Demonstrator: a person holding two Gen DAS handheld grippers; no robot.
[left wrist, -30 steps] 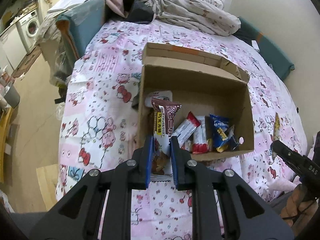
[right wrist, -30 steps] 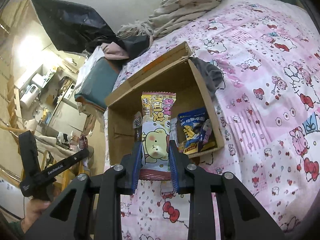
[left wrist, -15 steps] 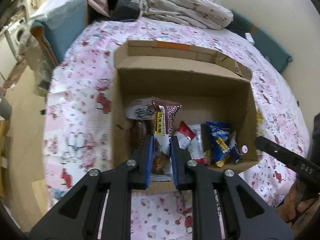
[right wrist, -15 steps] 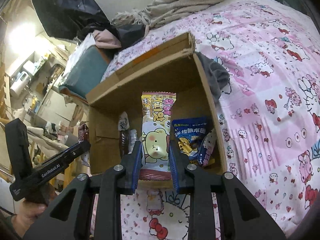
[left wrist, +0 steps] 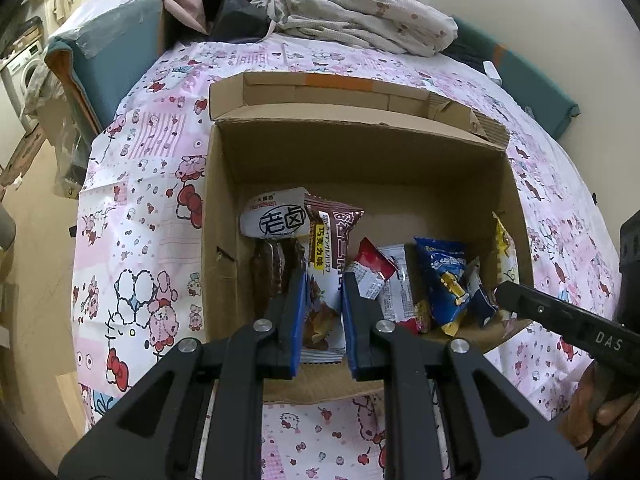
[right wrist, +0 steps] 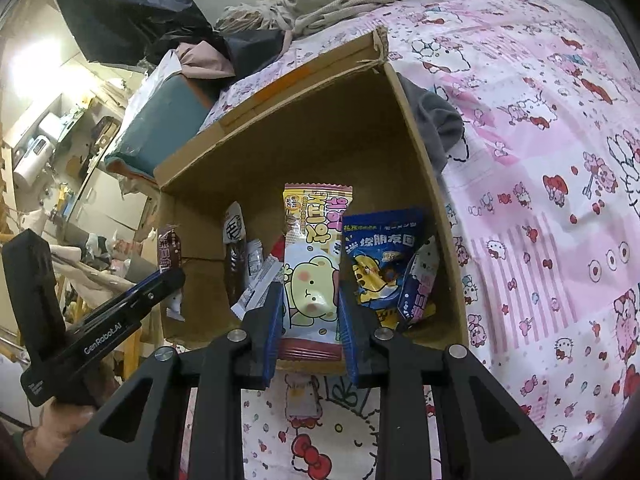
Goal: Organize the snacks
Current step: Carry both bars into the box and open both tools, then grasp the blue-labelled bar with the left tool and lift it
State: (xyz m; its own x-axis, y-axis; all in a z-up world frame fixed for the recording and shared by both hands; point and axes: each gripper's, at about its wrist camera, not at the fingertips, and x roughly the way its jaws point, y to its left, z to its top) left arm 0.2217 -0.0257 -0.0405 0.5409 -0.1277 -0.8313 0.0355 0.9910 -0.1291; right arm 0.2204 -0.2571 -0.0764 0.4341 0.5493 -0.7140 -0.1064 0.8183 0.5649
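Observation:
An open cardboard box (left wrist: 360,152) (right wrist: 320,128) stands on the pink patterned bedsheet. My left gripper (left wrist: 322,280) is shut on a brown chocolate snack packet (left wrist: 330,240) and holds it over the box's near-left part. My right gripper (right wrist: 308,292) is shut on a yellow bear snack packet (right wrist: 314,256) over the box's near edge. Inside lie a white packet (left wrist: 276,218), a red-and-white packet (left wrist: 374,270) and a blue packet (left wrist: 444,276) (right wrist: 380,256). The right gripper shows at the left wrist view's right edge (left wrist: 560,316); the left one shows at the right wrist view's left (right wrist: 120,312).
A crumpled blanket (left wrist: 352,12) and dark clothes lie at the head of the bed. A teal cushion (left wrist: 104,52) sits at the bed's left side. A grey cloth (right wrist: 436,120) lies against the box's right wall. Floor clutter is to the left.
Both grippers have moved closer to the box with their packets still held. The box now fills more of both views, and the packets hang over its near edge.

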